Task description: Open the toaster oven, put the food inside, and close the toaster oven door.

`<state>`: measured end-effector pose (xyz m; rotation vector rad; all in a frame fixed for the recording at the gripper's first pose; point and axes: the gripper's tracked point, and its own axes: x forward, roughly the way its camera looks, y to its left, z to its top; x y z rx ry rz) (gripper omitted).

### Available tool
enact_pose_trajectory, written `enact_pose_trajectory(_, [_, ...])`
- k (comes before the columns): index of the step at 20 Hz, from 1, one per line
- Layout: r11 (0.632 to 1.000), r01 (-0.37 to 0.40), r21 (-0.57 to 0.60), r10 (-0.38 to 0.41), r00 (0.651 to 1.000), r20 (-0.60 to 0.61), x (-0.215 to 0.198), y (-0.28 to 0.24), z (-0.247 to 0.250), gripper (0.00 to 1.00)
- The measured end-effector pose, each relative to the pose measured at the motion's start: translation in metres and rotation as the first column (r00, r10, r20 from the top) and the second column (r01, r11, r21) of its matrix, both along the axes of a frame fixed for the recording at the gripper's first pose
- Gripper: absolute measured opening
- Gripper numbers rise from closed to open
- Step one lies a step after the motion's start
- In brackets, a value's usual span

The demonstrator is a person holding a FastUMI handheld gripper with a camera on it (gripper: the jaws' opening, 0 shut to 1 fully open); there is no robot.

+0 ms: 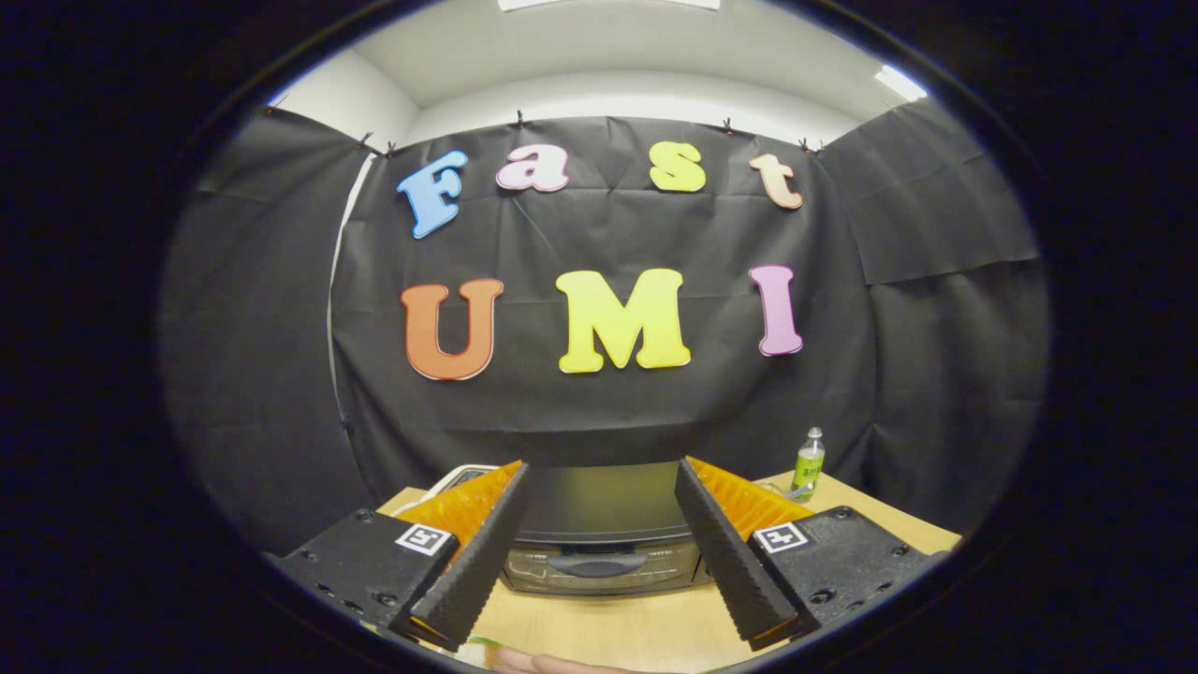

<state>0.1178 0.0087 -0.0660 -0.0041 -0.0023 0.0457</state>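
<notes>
The toaster oven (604,543) sits low in the centre of the frame, on a pale wooden bench (636,632), seen between and beyond the two spread fingers of the tongs (601,473). Its door is shut, with a dark curved handle across the glass front; its dark flat top runs back toward the booth wall. The fingers cover both of its sides, so its full width cannot be made out, and nothing can be seen through the glass. The tongs are open, holding nothing, with a wide gap between the fingers.

A little to the right of the oven, at the lower right of the frame, a small green bottle (809,462) with a pale cap stands upright near the back of the bench, close to the black cloth (608,412). Behind the left finger, at the lower left, a white object peeks out, too hidden to name.

At the very bottom of the frame, just below centre, a sliver of a hand (543,664) shows, cut off by the edge, with something pale and greenish beside it that is too cropped to identify.

The black cloth closes the booth on three sides, clipped along its top edge; above it are white walls and a white ceiling with bright light panels at the upper right and top centre
</notes>
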Motion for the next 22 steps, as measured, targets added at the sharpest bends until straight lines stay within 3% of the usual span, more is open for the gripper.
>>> enact_pose_trajectory(4, [0.999, -0.028, -0.035, 0.025, 0.995, -0.097, 0.048, 0.010, -0.056, 1.00])
enact_pose_trajectory(11, [0.995, 0.006, -0.101, -0.035, 0.958, -0.285, 0.101, 0.014, -0.130, 1.00])
enact_pose_trajectory(17, [0.997, 0.007, -0.075, -0.029, 0.954, -0.299, 0.105, 0.013, -0.145, 1.00])
enact_pose_trajectory(19, [0.998, -0.004, -0.068, -0.023, 0.921, -0.388, 0.098, 0.013, -0.167, 1.00])
enact_pose_trajectory(20, [0.999, 0.005, -0.051, -0.022, 0.944, -0.329, 0.101, 0.013, -0.156, 1.00])
enact_pose_trajectory(22, [0.998, 0.005, -0.067, -0.028, 0.939, -0.342, 0.097, 0.012, -0.161, 1.00])
